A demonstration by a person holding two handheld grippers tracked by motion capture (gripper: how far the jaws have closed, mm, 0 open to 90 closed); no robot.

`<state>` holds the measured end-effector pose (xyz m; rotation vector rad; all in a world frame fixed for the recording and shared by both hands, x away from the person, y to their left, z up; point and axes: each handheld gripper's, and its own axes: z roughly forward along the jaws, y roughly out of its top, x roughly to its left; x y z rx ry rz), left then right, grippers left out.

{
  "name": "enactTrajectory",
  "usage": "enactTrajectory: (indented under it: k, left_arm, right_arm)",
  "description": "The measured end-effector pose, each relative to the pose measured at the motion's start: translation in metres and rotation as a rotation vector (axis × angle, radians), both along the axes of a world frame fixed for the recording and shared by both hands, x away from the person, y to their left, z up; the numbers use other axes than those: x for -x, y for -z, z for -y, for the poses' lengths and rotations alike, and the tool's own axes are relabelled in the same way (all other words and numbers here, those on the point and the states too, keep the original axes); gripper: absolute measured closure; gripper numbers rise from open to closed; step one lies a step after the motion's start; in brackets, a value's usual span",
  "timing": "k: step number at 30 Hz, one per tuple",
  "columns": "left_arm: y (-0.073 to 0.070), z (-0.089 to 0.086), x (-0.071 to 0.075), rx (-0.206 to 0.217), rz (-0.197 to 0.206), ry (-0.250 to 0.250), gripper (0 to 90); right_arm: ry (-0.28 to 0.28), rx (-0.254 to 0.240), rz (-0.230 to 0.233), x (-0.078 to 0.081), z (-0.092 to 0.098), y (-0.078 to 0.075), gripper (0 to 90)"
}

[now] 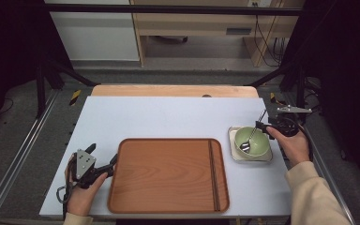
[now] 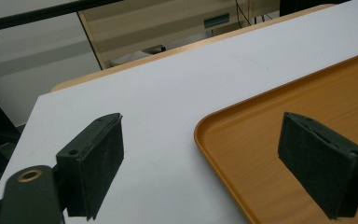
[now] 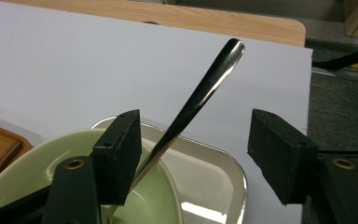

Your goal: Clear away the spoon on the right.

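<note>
A pale green bowl sits in a square metal dish at the table's right. A metal spoon rests in the bowl, its handle leaning up and away. My right gripper is open around that handle, which runs close beside the jaw on the left of the right gripper view. A wooden tray lies bare at the centre. My left gripper is open, its jaws straddling the tray's near-left corner.
The white tabletop stretches behind the tray, with a wooden strip at its far edge. A dark frame with rails runs along both sides of the table. The dish stands close to the table's right edge.
</note>
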<state>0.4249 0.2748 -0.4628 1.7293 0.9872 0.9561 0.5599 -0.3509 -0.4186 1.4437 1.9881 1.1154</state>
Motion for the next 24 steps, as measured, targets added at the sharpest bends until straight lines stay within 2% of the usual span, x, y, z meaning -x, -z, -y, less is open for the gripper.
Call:
enactTrajectory:
  k: [4, 7, 14, 19, 24]
  left_arm:
    - [0.001, 0.001, 0.000, -0.010, -0.006, 0.001, 14.1]
    - [0.001, 0.000, 0.000, -0.009, -0.004, -0.003, 14.5]
    - [0.002, 0.000, 0.000, -0.013, -0.010, 0.002, 14.8]
    - [0.002, 0.000, 0.000, -0.015, -0.009, 0.000, 15.0]
    - [0.002, -0.001, 0.000, -0.017, -0.008, -0.001, 15.3]
  right_arm:
    - [-0.018, -0.029, -0.006, -0.005, -0.003, 0.003, 43.7]
    - [-0.034, -0.026, -0.016, -0.010, -0.005, 0.004, 49.6]
    - [-0.067, -0.054, -0.020, -0.016, -0.006, 0.009, 65.9]
    - [-0.081, -0.077, -0.001, -0.014, -0.005, 0.006, 76.0]
    - [-0.108, -0.106, 0.039, -0.009, -0.006, -0.001, 81.1]
